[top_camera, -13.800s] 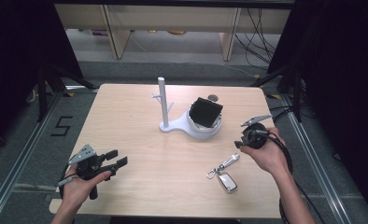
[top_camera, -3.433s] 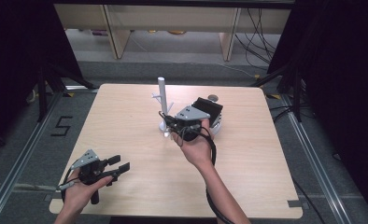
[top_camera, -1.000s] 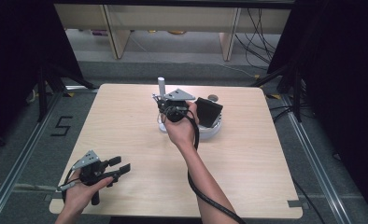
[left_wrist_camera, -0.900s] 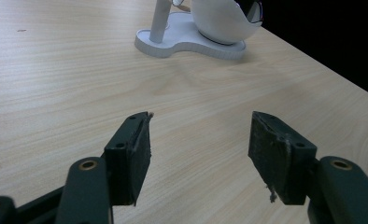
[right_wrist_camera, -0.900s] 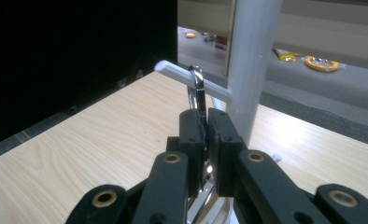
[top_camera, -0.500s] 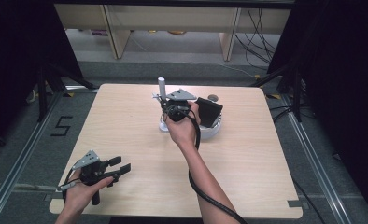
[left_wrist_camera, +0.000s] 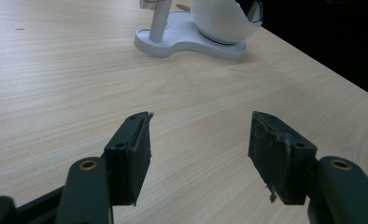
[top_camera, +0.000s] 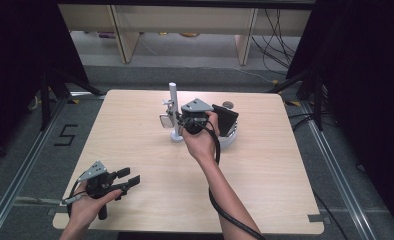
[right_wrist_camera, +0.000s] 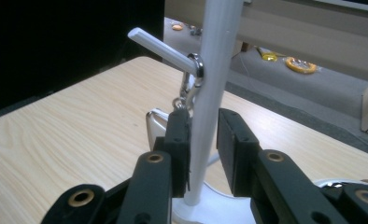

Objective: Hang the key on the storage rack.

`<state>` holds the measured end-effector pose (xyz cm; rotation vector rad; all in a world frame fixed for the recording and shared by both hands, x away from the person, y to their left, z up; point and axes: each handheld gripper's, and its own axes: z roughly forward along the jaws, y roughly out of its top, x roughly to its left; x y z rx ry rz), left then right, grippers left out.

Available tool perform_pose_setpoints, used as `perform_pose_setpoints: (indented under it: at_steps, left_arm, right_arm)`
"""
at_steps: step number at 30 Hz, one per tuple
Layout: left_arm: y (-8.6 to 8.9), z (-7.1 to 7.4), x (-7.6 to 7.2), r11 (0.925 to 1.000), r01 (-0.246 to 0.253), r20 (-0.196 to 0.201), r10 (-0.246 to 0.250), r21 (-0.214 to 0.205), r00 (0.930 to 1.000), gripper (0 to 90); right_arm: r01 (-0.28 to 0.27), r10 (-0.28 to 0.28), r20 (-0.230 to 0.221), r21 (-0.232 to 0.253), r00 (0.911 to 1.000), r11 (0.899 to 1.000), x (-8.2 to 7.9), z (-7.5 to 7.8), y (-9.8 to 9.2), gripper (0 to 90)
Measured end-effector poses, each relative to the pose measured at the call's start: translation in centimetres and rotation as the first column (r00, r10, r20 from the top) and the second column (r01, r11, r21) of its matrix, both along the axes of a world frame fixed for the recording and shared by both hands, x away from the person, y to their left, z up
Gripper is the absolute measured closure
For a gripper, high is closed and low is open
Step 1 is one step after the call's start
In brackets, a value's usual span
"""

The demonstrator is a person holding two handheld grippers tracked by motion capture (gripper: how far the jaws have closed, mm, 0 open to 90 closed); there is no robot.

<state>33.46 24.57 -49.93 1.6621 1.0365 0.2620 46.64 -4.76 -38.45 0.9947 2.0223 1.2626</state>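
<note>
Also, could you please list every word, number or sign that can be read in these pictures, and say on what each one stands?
"5": dark mark on the grey floor, left of the table in the high view.
No other text is readable. The white stand, the key fob hanging on its peg and both grippers carry no legible print.
</note>
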Motion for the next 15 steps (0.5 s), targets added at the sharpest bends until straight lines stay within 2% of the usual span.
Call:
perform_pose_setpoints:
  at_steps: [1, 2, 3, 5, 6, 9, 10, 12, 15]
  left_arm:
    - [0.0, 0.0, 0.0, 1.0, -0.001, 0.004, 0.001, -0.002, 1.0, 38.2]
    - [0.0, -0.1, 0.1, 0.9999, 0.006, 0.011, -0.006, -0.015, 0.9999, 38.2]
    - [0.0, -0.2, 0.1, 0.9999, 0.007, 0.011, -0.007, -0.016, 0.9999, 38.2]
    - [0.0, -0.2, 0.1, 0.9999, 0.005, 0.012, -0.005, -0.015, 0.9999, 38.2]
    - [0.0, -0.2, 0.1, 0.9999, 0.007, 0.014, -0.006, -0.014, 0.9999, 38.2]
    - [0.1, -0.1, 0.0, 1.0, -0.005, 0.016, 0.005, -0.005, 0.9999, 38.2]
    - [0.1, -0.2, 0.0, 0.9999, -0.009, 0.02, 0.009, -0.005, 0.9998, 38.2]
    - [0.1, -0.2, 0.0, 0.9998, -0.018, 0.029, 0.018, -0.006, 0.9994, 38.2]
    - [0.2, -0.4, 0.0, 0.9995, -0.033, 0.049, 0.033, -0.005, 0.9983, 38.2]
  right_arm:
    - [0.001, -0.001, 0.0, -0.006, 1.0, 1.0, -0.1, 0.1, -0.2, 74.0]
    - [-0.003, 0.003, 0.025, -0.017, 0.9997, 1.0, -0.1, 0.1, -0.5, 73.3]
    - [-0.011, 0.012, 0.012, -0.032, 0.9999, 0.999, -0.2, 0.3, -0.8, 72.2]
    - [-0.018, 0.019, 0.009, -0.037, 0.9998, 0.999, -0.4, 0.3, -1.2, 70.2]
    - [-0.02, 0.019, -0.007, -0.036, 0.9998, 0.999, -0.7, 0.4, -1.3, 69.5]
    - [-0.029, 0.028, -0.011, -0.069, 0.9995, 0.997, -1.4, 0.4, -2.2, 67.6]
    - [-0.028, 0.027, -0.015, -0.065, 0.9995, 0.997, -1.6, 0.3, -2.5, 66.9]
    - [-0.026, 0.026, -0.006, -0.083, 0.9997, 0.996, -2.0, 0.2, -3.2, 64.4]
    - [-0.042, 0.04, -0.016, -0.12, 0.9991, 0.992, -2.7, -0.3, -4.7, 60.8]
